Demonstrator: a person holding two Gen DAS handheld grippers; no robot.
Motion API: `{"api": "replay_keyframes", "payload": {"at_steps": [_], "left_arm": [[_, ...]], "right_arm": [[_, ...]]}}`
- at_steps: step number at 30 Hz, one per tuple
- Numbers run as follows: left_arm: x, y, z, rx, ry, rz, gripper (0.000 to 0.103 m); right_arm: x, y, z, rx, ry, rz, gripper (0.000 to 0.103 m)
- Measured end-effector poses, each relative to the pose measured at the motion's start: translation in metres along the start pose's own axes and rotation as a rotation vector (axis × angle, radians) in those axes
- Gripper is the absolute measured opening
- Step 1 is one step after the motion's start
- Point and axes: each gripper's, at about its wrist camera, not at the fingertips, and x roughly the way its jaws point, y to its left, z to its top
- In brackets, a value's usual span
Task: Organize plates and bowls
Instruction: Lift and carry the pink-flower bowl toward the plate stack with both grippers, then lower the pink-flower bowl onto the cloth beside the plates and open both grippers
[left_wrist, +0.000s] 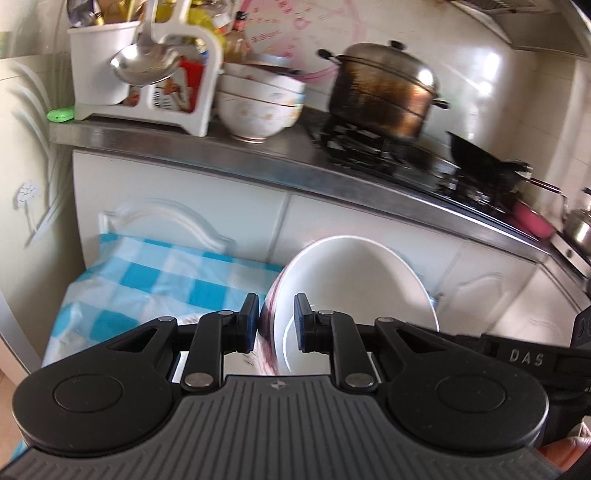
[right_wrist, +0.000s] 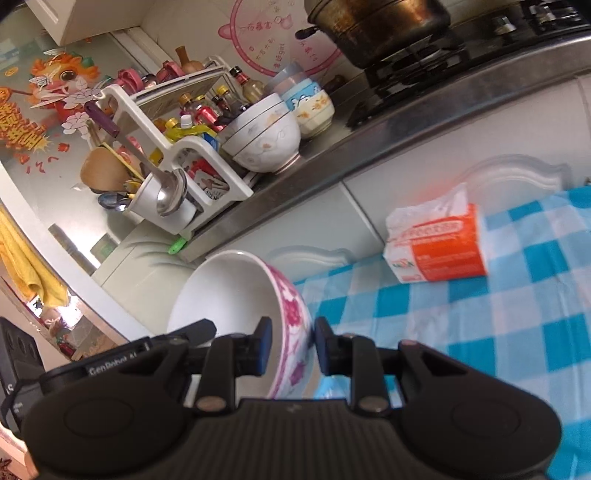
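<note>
Left wrist view
My left gripper (left_wrist: 275, 323): clamped on the rim of a white bowl (left_wrist: 354, 280); one pad sits against the outside wall, the other inside.
White bowl: tipped up on edge, its hollow facing right, hanging in my grip above the near edge of the checked cloth (left_wrist: 147, 280).
Worktop edge (left_wrist: 258, 162): a steel lip runs above the cloth from upper left down to the right; white cupboard doors fill the gap between lip and cloth.
Stacked bowls (left_wrist: 258, 103): on the worktop just behind that lip, touching the white utensil rack (left_wrist: 147, 74) on their left.
Pot (left_wrist: 384, 88): on the hob, right of the stacked bowls, with bare steel between them.
Room: the cloth to the left of my held bowl lies bare.

Right wrist view
My right gripper (right_wrist: 291, 347): closed on the wall of a pink-flowered bowl (right_wrist: 258, 295), one pad inside, one on the patterned outside.
Pink-flowered bowl: tilted with its mouth to the left, at the left edge of the checked cloth (right_wrist: 480, 332).
Tissue pack (right_wrist: 436, 247): on the cloth, well to the right of my bowl, near the cupboard doors.
Stacked bowls (right_wrist: 262, 136): up on the worktop by its steel edge (right_wrist: 332, 155), beside the rack (right_wrist: 177, 155).
Room: open cloth between my bowl and the tissue pack.
</note>
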Motion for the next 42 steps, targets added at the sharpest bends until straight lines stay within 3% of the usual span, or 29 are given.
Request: {"api": "replay_keyframes", "payload": {"at_steps": [9,19,27,42], "left_arm": [[-0.034,-0.037,-0.060,0.052,0.027,-0.060,0.019],[-0.034,-0.067,-0.122,0.089,0.104,-0.116,0.021],[-0.013,-0.080,-0.165,0.076,0.213,-0.119,0.021],[0.005,-0.081,-0.181,0.025,0.256,-0.071,0.021]], "right_arm": [[-0.063,-0.025,-0.070,0.091,0.007,-0.070,0.025],[-0.116,-0.068,-0.143,0.247,0.012,-0.140,0.025],[-0.146,-0.100,-0.168,0.330,-0.012,-0.199,0.025],[-0.144,-0.110,-0.171,0.306,-0.043,-0.202,0.025]]}}
